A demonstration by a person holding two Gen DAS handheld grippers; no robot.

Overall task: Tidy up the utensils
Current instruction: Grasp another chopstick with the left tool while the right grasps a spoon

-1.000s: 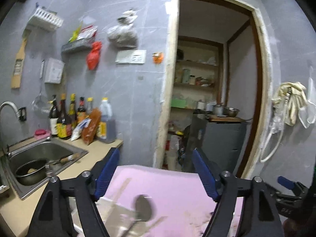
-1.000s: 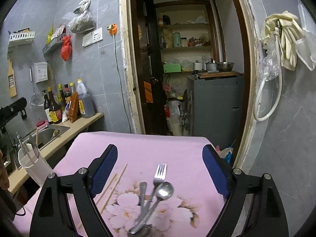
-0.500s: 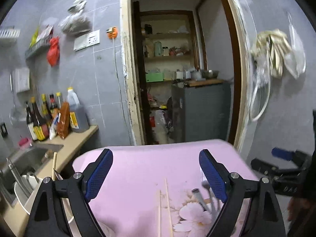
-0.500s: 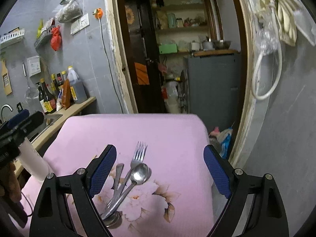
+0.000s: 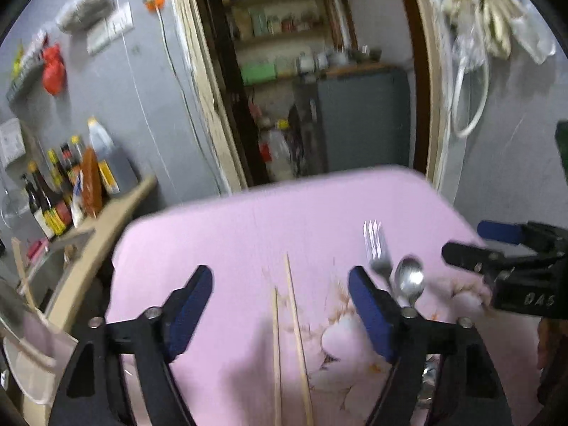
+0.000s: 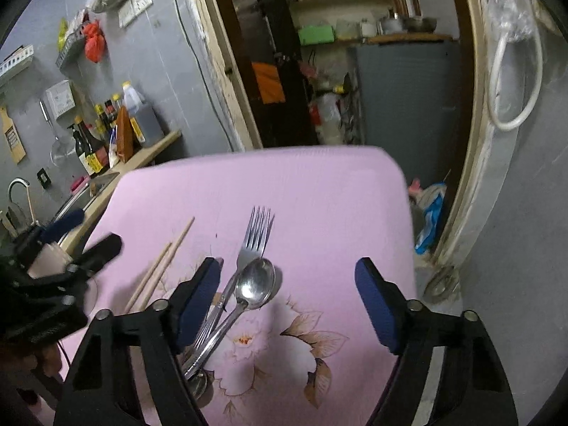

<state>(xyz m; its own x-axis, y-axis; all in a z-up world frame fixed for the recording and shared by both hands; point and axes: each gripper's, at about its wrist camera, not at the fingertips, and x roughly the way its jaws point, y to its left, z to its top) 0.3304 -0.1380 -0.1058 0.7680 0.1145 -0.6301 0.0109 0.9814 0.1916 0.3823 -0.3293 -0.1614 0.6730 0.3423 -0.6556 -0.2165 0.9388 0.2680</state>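
Note:
A pink flowered cloth (image 6: 319,191) covers the table. A steel fork (image 6: 254,245) and spoon (image 6: 255,284) lie crossed on it, with another utensil under them. Two wooden chopsticks (image 6: 159,269) lie to their left. My right gripper (image 6: 287,298) is open, just above the cloth, the spoon by its left finger. My left gripper (image 5: 280,305) is open above the chopsticks (image 5: 289,333); the fork (image 5: 376,248) and spoon (image 5: 410,280) show behind its right finger. A white holder cup (image 5: 32,365) with chopsticks stands at the lower left.
A counter (image 6: 142,156) with sauce bottles (image 6: 106,131) and a sink (image 6: 81,195) runs along the left wall. An open doorway (image 6: 337,71) with shelves and a grey cabinet is behind the table. The right gripper shows in the left wrist view (image 5: 504,259).
My left gripper has swung right from the sink side to over the table and lowered toward the chopsticks. My right gripper has dropped closer to the fork and spoon.

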